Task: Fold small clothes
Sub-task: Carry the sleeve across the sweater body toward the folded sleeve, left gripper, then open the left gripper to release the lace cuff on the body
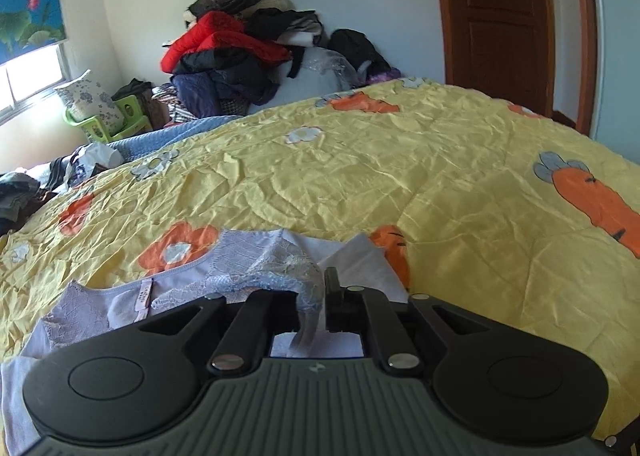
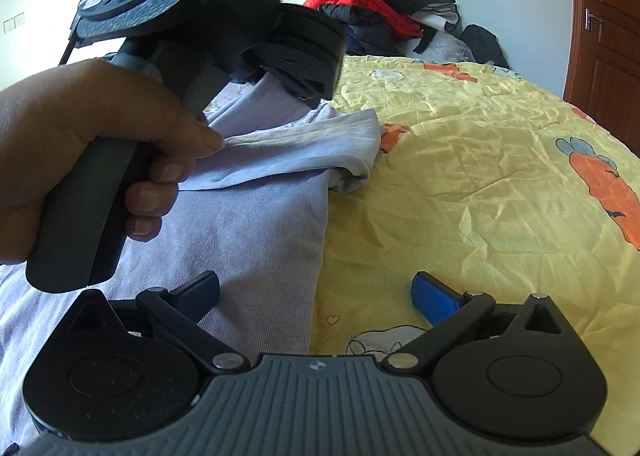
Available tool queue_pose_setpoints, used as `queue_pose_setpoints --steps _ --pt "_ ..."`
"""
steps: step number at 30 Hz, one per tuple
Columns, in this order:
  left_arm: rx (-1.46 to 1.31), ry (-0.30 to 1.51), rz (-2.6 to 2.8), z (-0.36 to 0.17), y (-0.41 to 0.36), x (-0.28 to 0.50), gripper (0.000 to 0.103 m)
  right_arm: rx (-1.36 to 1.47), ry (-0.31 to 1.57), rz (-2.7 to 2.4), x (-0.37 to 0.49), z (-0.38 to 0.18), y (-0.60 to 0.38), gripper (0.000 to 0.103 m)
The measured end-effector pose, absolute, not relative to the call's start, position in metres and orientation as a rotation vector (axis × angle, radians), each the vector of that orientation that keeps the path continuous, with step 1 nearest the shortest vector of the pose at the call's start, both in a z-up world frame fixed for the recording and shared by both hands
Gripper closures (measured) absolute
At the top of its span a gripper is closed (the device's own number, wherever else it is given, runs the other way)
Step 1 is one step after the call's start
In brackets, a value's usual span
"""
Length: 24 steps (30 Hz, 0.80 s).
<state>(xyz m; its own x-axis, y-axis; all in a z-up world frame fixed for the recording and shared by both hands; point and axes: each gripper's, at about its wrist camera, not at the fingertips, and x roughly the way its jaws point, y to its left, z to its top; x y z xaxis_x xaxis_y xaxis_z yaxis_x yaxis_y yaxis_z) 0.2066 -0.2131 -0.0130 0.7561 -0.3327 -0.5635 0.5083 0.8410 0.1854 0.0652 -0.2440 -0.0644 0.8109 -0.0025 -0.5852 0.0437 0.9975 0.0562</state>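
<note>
Bed under a crumpled yellow quilt [image 1: 360,176] printed with orange flowers and carrots; clothes heap [image 1: 240,52] against the far wall, brown door [image 1: 500,8] far right. Lavender top [image 2: 256,224] lies near left on the quilt. Left gripper [image 1: 316,296]: fingers pressed together, pinching its lace trim. Right gripper [image 2: 316,296]: fingers spread over the top's right edge.

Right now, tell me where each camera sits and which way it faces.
Left wrist: behind the left tool, shut on the lilac garment, facing across the yellow bedspread toward the clothes pile.
Right wrist: behind the open right tool, low over the garment, showing the left hand.
Shared: garment, bedspread, pile, door.
</note>
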Motion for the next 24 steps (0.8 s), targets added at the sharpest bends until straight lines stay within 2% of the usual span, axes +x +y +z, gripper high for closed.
queue_pose_setpoints --steps 2,4,5,9,24 --pt "0.369 0.543 -0.476 -0.014 -0.219 0.203 0.073 0.068 0.625 -0.024 0.065 -0.064 -0.244 0.001" --pt "0.396 0.523 -0.468 -0.014 -0.225 0.199 0.016 0.066 0.626 -0.024 0.066 -0.065 -0.244 0.001" --pt "0.413 0.492 -0.456 -0.013 -0.227 0.195 0.009 0.064 0.627 -0.024 0.066 -0.065 -0.243 0.001" --pt "0.482 0.419 -0.464 -0.008 -0.24 0.183 0.008 0.067 0.627 -0.021 0.067 -0.066 -0.244 0.001" --pt "0.358 0.497 -0.627 0.008 -0.265 0.179 0.008 0.063 0.629 -0.021 0.067 -0.066 -0.243 0.0"
